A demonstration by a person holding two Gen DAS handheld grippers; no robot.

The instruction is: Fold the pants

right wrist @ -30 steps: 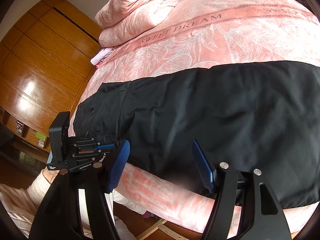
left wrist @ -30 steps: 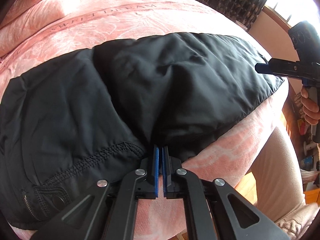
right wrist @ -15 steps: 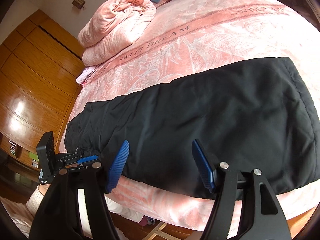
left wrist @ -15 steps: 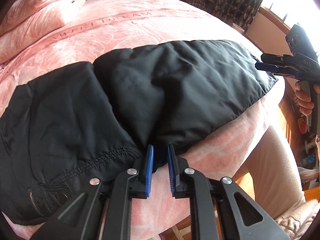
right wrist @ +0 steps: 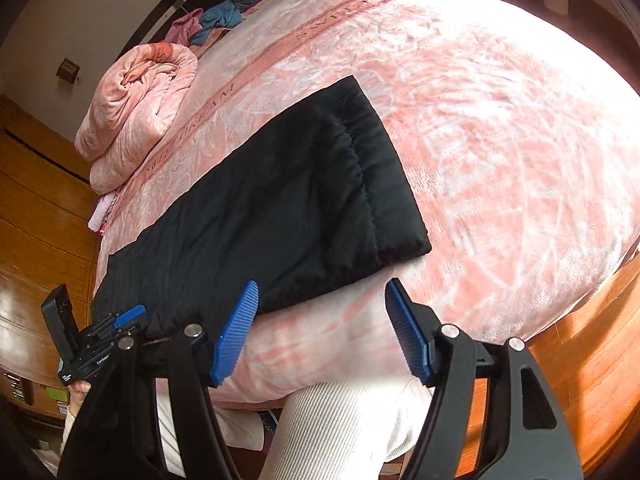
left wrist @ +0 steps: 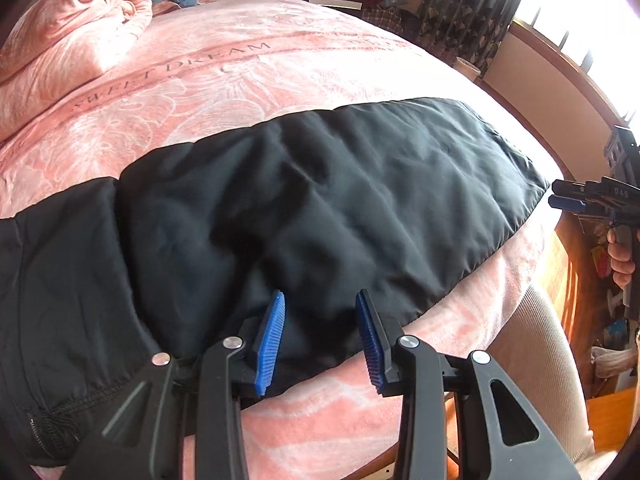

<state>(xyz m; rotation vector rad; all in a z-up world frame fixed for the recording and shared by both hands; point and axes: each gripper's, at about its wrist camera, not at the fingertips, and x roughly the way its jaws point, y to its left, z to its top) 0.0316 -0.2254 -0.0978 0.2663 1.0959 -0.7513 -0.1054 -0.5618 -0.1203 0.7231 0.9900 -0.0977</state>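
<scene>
Black padded pants [left wrist: 320, 200] lie flat across the pink bed [left wrist: 240, 64], waist at the left, leg hems at the right. My left gripper [left wrist: 320, 296] hovers at their near edge, jaws opening; fabric lies below the blue pads, which do not press on it. In the right wrist view the stitched hem of the pants [right wrist: 360, 168] ends just above my right gripper [right wrist: 320, 284], which is open over the bed's [right wrist: 500, 140] side, nothing between its fingers. Each gripper shows in the other's view: the right [left wrist: 558, 196], the left [right wrist: 136, 318].
A rolled pink quilt [left wrist: 72, 32] sits at the bed's far left corner, also the quilt [right wrist: 136, 112]. A person's leg in cream trousers [right wrist: 340, 420] stands against the bed's side. Wooden wardrobe [right wrist: 40, 220] at left, wooden floor [right wrist: 580, 340], curtains [left wrist: 460, 12] and window at right.
My left gripper let go of the pants' near edge, its jaws spread and it drew back. My right gripper swung along the pants to the hem end and rolled.
</scene>
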